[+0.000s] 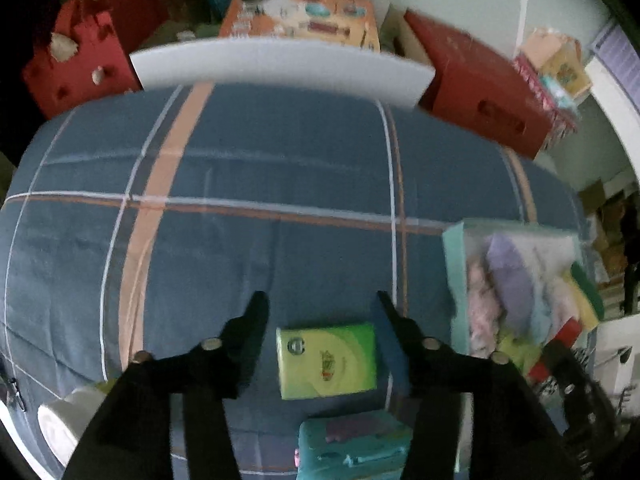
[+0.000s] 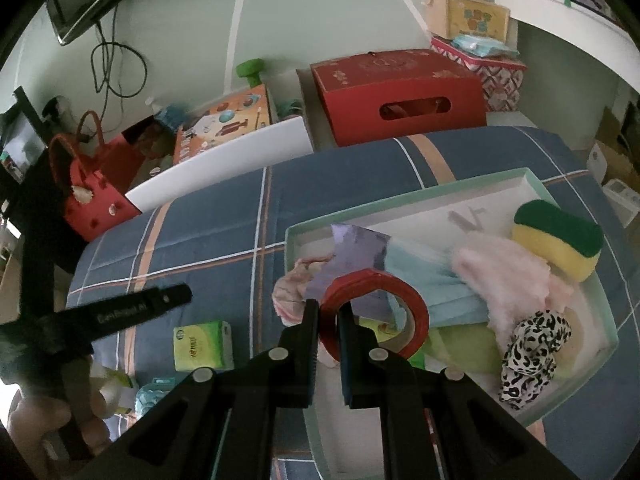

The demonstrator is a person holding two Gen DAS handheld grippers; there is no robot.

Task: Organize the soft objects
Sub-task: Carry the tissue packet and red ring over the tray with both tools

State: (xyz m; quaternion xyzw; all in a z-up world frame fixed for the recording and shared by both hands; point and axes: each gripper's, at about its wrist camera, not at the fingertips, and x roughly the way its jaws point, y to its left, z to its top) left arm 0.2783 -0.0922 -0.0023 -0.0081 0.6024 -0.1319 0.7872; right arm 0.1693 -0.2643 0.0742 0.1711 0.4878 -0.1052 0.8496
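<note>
Soft green tissue packet point(image 1: 327, 360) lay under the released left claw point(image 1: 320, 304); right claw point(image 2: 328, 312) clenched a red tape roll point(image 2: 376, 304) over the mint tray point(image 2: 404, 196).

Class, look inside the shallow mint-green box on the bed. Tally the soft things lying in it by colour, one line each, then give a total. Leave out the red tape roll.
Purple cloth: 1
Light blue cloth: 1
Pink fluffy cloth: 1
Pink-and-white floral cloth: 1
Yellow-and-green sponge: 1
Black-and-white spotted scrunchie: 1
Lime green item: 1
Total: 7
</note>
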